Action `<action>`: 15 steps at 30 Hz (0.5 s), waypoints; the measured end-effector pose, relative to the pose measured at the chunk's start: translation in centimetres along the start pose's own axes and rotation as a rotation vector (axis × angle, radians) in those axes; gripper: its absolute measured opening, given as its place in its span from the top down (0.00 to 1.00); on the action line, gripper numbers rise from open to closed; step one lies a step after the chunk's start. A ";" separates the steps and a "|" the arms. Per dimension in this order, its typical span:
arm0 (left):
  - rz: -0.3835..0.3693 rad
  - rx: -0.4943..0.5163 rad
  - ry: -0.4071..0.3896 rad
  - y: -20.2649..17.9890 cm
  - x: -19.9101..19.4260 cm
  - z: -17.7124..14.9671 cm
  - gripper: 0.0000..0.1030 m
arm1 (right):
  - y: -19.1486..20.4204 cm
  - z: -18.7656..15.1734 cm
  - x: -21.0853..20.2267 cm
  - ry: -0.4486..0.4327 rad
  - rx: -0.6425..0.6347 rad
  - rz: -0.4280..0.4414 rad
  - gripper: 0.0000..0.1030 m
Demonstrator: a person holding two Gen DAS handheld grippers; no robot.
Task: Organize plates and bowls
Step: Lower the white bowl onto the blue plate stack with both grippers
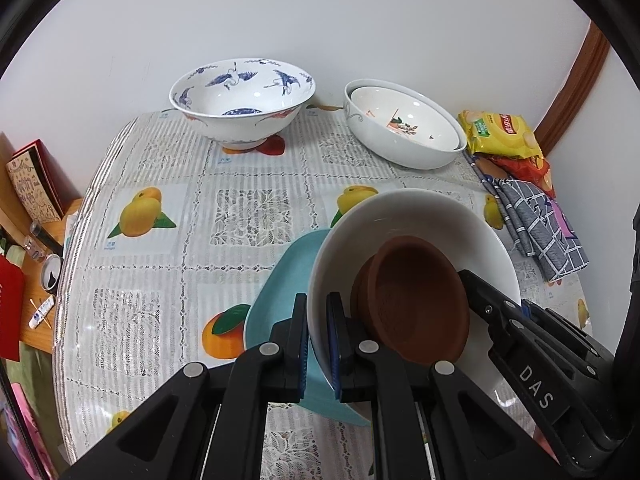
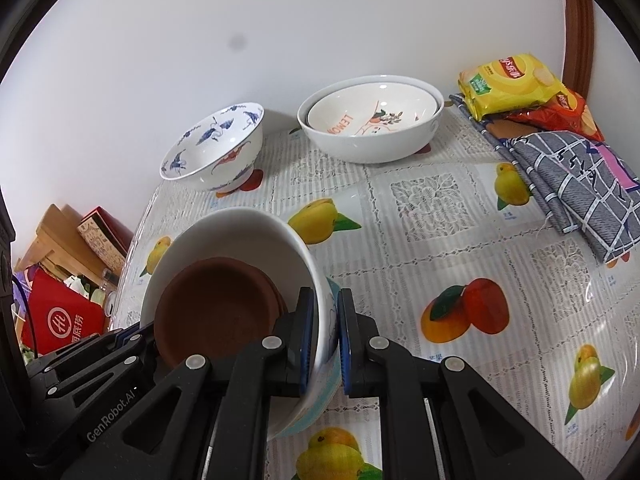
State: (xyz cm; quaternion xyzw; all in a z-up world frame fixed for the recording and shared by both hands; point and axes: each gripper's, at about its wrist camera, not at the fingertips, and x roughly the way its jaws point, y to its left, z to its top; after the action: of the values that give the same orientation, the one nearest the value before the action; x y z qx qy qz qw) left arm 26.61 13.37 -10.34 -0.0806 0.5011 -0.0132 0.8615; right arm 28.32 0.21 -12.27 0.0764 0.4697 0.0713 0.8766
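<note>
Left wrist view: the left gripper (image 1: pixel 318 340) is clamped on the near rim of a white bowl (image 1: pixel 420 216), one finger inside, one outside. The right gripper (image 2: pixel 325 340) pinches the opposite rim of the same bowl (image 2: pixel 240 228). Inside it lie brown saucers (image 1: pixel 416 292), tilted against the wall. The bowl hangs over a blue plate (image 1: pixel 280 280) on the table (image 1: pixel 160 208). Farther back, near the wall, stand a crane bowl (image 1: pixel 240 100) and two nested white bowls (image 1: pixel 404 128), beside snack bags (image 1: pixel 500 136) and a checked cloth (image 1: pixel 548 228).
</note>
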 end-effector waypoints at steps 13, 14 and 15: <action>-0.063 -0.089 0.087 2.5 2.9 0.4 0.93 | 0.2 -0.3 2.2 0.036 -0.021 -0.046 0.90; -0.050 -0.085 0.068 2.5 3.0 0.3 0.93 | 0.5 -0.4 2.4 0.012 -0.067 -0.058 0.91; -0.036 -0.076 0.040 2.3 2.8 0.2 0.93 | 0.4 -0.3 2.5 0.010 -0.059 -0.035 0.91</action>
State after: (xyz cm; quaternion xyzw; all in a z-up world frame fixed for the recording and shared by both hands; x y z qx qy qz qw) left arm 28.02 15.32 -13.04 -0.1222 0.5168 -0.0113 0.8473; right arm 29.41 1.07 -14.35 0.0418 0.4730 0.0701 0.8773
